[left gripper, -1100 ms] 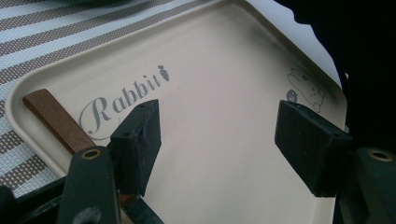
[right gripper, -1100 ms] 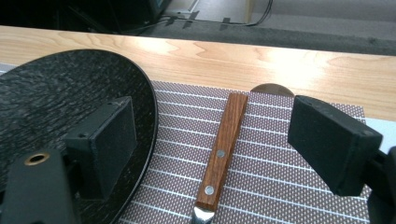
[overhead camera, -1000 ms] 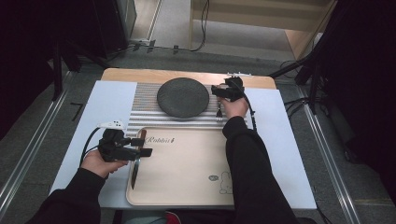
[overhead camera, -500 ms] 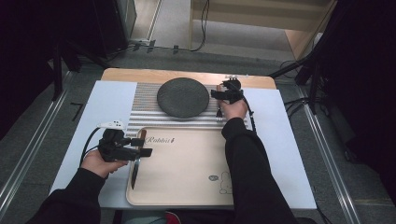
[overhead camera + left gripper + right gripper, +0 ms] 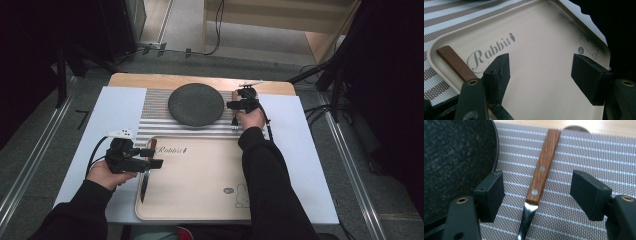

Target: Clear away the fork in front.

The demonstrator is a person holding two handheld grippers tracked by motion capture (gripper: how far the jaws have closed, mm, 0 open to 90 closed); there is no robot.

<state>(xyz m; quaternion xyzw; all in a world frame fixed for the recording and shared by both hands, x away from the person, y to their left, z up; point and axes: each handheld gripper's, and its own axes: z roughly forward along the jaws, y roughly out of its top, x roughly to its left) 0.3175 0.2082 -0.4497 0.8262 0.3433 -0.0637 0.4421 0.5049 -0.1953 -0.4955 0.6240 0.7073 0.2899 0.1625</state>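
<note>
A wooden-handled knife [image 5: 145, 182] lies along the left side of the beige "Rabbit" tray [image 5: 200, 175]. My left gripper [image 5: 153, 157] hovers open over its handle [image 5: 454, 62], with bare tray [image 5: 544, 30] between the pads of the left gripper [image 5: 540, 75]. Right of the dark round plate [image 5: 196, 104], my right gripper [image 5: 236, 105] points down at a second wooden-handled utensil [image 5: 234, 121] on the striped placemat. Its riveted handle [image 5: 544, 167] lies between the pads of the right gripper [image 5: 537, 192]. These jaws have just been closing, with a gap still on both sides of the handle.
The striped placemat [image 5: 155, 107] lies on a white table cover, with a wooden table edge [image 5: 150, 80] behind it. The plate's rim [image 5: 495, 150] is close to the right gripper's left pad. Metal rails run along both sides of the table.
The right hand has edged slightly toward me beside the plate. The left hand has stayed where it was.
</note>
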